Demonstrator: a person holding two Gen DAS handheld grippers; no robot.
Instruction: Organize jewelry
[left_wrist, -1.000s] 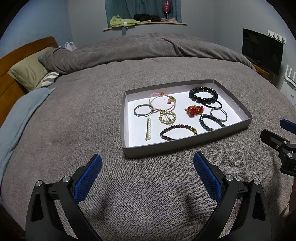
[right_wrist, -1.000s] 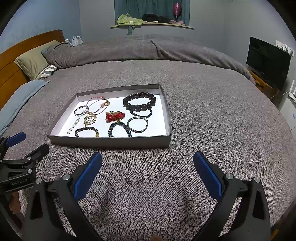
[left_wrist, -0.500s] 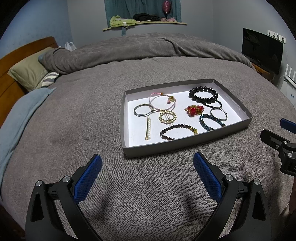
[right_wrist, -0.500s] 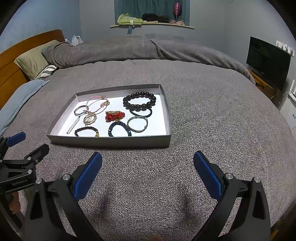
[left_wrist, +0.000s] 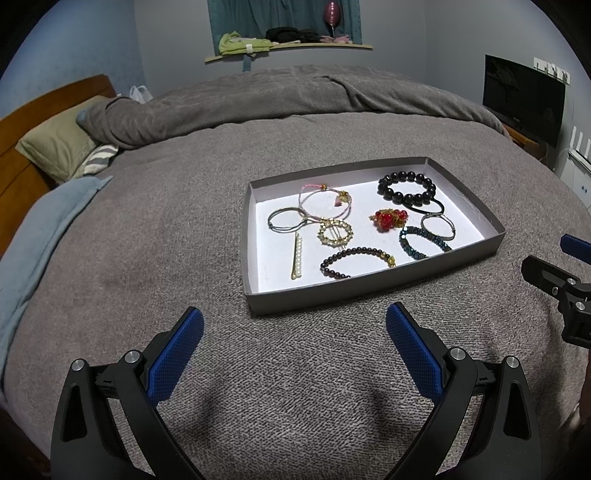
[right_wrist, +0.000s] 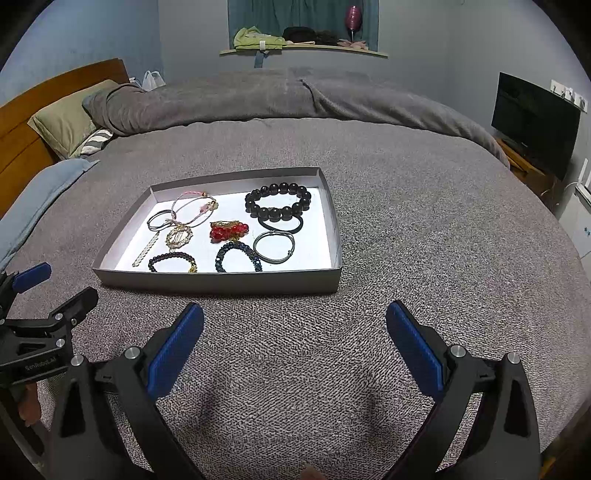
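My left gripper and right gripper both hover with fingers spread wide apart, holding nothing. The jewelry tray sits on the grey bed just ahead of both.

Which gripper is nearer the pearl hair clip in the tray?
Left. The left gripper hangs open just outside the tray's near wall, in line with the pearl hair clip. The right gripper, also open, sits toward the tray's opposite end.
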